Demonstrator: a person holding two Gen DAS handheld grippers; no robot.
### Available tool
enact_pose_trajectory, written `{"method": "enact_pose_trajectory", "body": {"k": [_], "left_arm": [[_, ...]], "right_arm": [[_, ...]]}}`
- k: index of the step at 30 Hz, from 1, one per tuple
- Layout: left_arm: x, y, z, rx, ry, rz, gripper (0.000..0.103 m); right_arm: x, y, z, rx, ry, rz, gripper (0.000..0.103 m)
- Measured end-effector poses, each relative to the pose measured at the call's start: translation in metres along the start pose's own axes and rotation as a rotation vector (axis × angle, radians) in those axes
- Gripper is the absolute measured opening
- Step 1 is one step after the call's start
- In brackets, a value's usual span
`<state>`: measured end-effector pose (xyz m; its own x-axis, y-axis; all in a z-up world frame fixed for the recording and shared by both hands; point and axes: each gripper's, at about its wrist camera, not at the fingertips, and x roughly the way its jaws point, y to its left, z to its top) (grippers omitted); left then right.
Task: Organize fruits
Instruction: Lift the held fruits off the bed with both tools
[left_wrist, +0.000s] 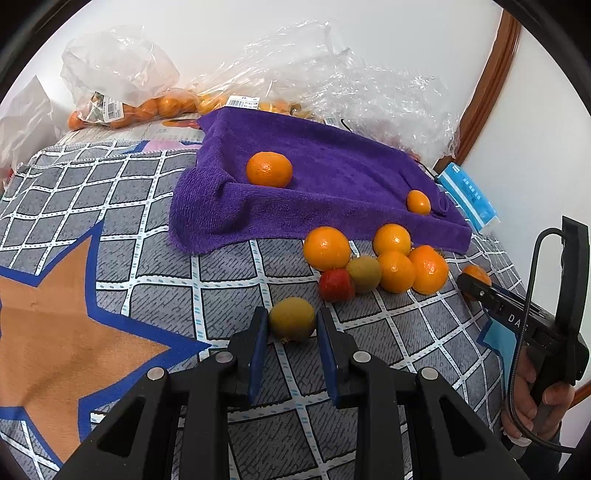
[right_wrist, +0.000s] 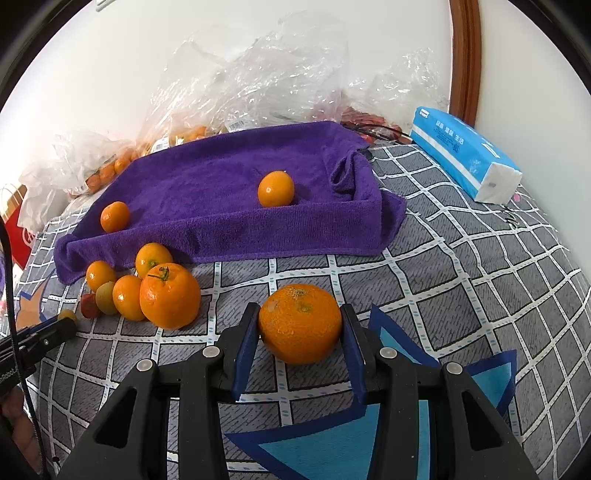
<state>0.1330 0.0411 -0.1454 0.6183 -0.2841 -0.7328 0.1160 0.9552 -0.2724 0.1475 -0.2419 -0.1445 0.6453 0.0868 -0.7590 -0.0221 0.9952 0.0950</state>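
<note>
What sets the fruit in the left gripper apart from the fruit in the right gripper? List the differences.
Colour: the greenish-brown fruit in the left gripper is dull olive; the orange in the right gripper is bright orange.
Size: the greenish-brown fruit looks smaller; the orange fills a wider gap between the fingers.
Skin: the greenish-brown fruit looks matte; the orange is glossy and pitted, with pale scuffs on top.
Shared: both are roundish and rest on the checked cloth, each clamped between blue pads.

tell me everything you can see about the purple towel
The purple towel is a deep violet, fuzzy terry-like cloth, draped over something box-shaped so its middle sinks like a shallow tray with raised edges. Its front hem hangs onto the grey checked blanket. Two small oranges sit in it, one near the left end, one toward the right. Clear plastic bags lie behind it; loose fruit lies at its front edge.
</note>
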Motion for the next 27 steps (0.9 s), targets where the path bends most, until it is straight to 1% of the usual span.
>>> {"method": "enact_pose_trajectory", "body": {"k": [27], "left_arm": [[-0.0008, 0.0009, -0.0007, -0.003, -0.001, -0.004, 0.025]], "right_arm": [[-0.0030, -0.0018, -0.0002, 0.012, -0.012, 0.009, 0.043]]}}
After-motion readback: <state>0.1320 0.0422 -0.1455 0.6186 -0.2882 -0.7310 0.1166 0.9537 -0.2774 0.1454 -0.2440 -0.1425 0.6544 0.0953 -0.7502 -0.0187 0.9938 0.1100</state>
